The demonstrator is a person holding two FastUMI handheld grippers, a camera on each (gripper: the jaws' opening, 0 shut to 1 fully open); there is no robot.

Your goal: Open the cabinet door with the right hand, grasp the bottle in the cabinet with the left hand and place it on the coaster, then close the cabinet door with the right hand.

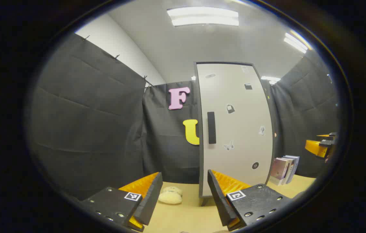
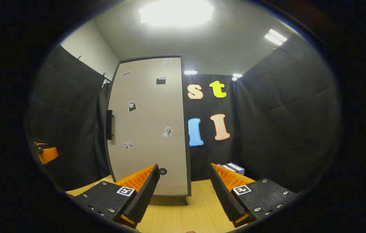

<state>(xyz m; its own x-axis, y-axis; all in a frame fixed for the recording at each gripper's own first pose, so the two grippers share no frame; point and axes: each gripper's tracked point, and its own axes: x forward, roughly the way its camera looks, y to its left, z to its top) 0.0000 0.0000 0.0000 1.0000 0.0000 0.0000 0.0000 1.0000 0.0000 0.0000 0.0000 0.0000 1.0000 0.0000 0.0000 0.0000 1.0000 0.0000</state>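
A tall cabinet with a pale door (image 1: 234, 129) stands on the wooden table, door closed, hiding its inside. Its dark vertical handle (image 1: 211, 127) sits on the door's left edge. My left gripper (image 1: 184, 176) is open and empty, well short of the door, roughly level with its lower part. A pale fluffy round pad (image 1: 170, 195), maybe the coaster, lies on the table left of the cabinet's foot. In the right gripper view the same door (image 2: 150, 129) and handle (image 2: 109, 124) show, with my right gripper (image 2: 184, 168) open, empty and away from the door.
Several books (image 1: 284, 170) lean at the cabinet's right side, also seen as books (image 2: 233, 168) behind the right finger. Black cloth walls close in on three sides. The other gripper (image 1: 323, 145) shows at the far right edge, and likewise a gripper (image 2: 45, 152) at the far left.
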